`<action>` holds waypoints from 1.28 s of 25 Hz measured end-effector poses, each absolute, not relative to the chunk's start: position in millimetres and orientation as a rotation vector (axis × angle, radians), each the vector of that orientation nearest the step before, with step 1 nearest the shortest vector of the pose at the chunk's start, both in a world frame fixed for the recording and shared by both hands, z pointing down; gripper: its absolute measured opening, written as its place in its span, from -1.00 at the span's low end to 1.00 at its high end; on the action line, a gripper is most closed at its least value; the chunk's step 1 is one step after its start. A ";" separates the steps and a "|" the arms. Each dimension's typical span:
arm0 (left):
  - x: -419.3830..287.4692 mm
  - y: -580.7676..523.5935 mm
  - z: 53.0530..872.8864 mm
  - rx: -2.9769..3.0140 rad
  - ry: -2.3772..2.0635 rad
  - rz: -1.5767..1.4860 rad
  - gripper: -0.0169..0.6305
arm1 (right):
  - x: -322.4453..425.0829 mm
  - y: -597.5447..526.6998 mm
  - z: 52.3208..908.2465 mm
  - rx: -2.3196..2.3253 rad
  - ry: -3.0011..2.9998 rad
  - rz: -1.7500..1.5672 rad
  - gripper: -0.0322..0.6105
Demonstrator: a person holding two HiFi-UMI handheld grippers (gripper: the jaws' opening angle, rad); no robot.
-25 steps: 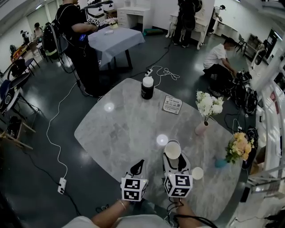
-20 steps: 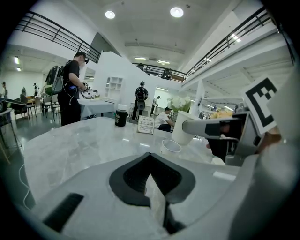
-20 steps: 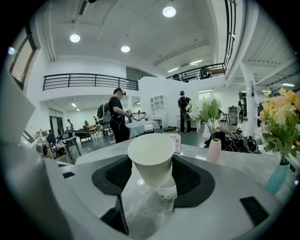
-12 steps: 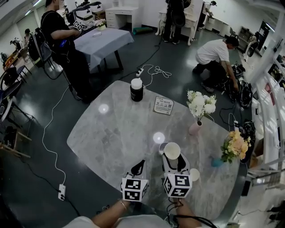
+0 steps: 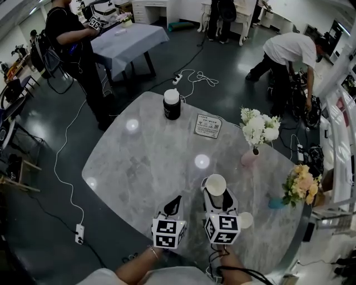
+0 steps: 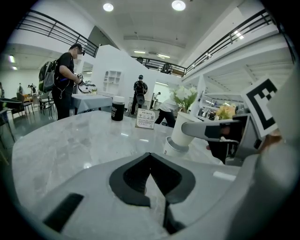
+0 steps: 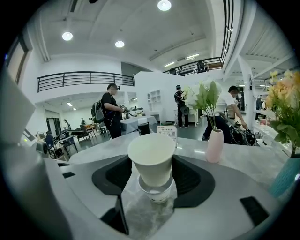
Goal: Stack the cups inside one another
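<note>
- Bright, even indoor light falls from round ceiling lamps (image 7: 164, 5), visible in both gripper views.
- The lamps leave round white glare spots (image 5: 202, 161) on the glossy marble table (image 5: 139, 167).
- Shadows are soft and faint.
- All views show fisheye distortion, with straight lines bowing outward.
- The gripper views have black, vignetted corners.
- The white cup (image 7: 151, 159) appears sharp and evenly lit.

Left gripper (image 5: 175, 202) and right gripper (image 5: 216, 196) are grey, each bearing a white cube (image 5: 168, 232) with black square markers. A black cable (image 5: 231, 271) runs behind the right
</note>
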State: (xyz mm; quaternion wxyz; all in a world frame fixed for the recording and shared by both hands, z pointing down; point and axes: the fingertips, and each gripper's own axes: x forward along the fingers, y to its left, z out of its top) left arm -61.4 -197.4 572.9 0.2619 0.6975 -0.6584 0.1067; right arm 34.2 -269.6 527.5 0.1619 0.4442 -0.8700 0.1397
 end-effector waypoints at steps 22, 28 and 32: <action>-60.9 -197.0 590.0 1.861 -1.755 0.316 -0.94 | 34.3 -266.7 558.0 1.225 -2.425 0.469 -0.12; -58.7 -196.5 588.6 1.869 -1.749 0.315 -0.94 | 41.6 -267.2 553.5 1.268 -2.409 0.457 -0.13; -55.2 -193.7 583.1 1.881 -1.750 0.310 -0.94 | 48.2 -265.1 545.0 1.289 -2.407 0.445 -0.13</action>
